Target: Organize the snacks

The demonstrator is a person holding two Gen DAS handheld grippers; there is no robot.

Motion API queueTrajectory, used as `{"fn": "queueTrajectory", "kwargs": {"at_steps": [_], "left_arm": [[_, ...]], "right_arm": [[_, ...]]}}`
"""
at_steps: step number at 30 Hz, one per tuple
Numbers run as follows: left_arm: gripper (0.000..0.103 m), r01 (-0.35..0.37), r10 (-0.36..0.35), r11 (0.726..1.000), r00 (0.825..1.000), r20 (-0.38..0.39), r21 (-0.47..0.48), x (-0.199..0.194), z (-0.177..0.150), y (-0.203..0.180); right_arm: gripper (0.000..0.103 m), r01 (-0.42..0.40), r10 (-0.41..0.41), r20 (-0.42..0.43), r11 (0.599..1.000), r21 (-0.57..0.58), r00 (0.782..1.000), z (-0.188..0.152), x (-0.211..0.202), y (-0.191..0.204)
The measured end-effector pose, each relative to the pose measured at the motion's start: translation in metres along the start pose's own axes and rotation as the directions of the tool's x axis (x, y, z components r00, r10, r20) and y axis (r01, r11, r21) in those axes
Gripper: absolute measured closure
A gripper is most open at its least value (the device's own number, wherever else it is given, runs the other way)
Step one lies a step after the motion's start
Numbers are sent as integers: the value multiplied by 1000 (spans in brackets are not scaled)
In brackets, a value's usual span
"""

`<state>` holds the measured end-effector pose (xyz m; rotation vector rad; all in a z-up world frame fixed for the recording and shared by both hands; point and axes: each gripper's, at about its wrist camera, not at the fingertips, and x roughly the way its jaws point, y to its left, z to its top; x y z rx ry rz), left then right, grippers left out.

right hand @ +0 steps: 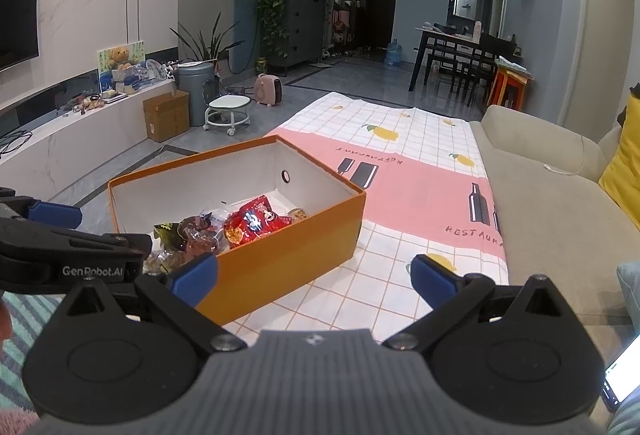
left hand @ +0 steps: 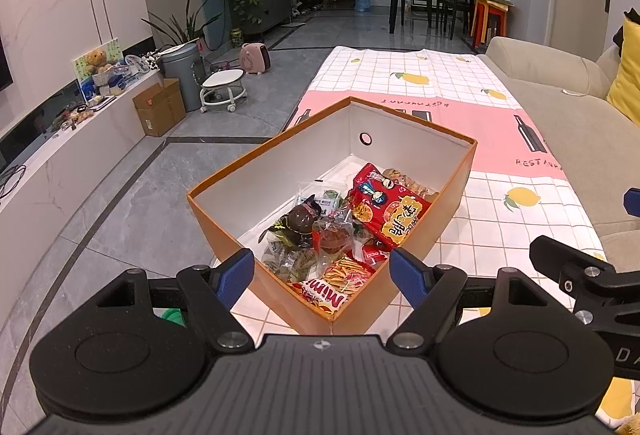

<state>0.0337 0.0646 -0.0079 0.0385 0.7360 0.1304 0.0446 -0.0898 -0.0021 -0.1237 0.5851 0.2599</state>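
An orange cardboard box with a white inside stands on the table's near left part; it also shows in the right wrist view. Several snack packets lie in its near end: a red packet, a "Mimi" packet, clear-wrapped dark sweets. In the right wrist view the red packet shows over the box wall. My left gripper is open and empty, just above the box's near corner. My right gripper is open and empty, to the right of the box's near end.
The table wears a checked lemon-print cloth with a pink band. A beige sofa with a yellow cushion runs along the right. A phone lies at the lower right. Grey tiled floor lies left.
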Motion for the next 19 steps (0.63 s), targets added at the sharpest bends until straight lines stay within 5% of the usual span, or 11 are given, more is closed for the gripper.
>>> {"fn": "queueTrajectory", "kwargs": {"at_steps": [19], "left_arm": [[13, 10, -10, 1000, 1000, 20, 12, -6, 0, 4]], "right_arm": [[4, -1, 1, -6, 1000, 9, 1000, 2, 1, -3]]}}
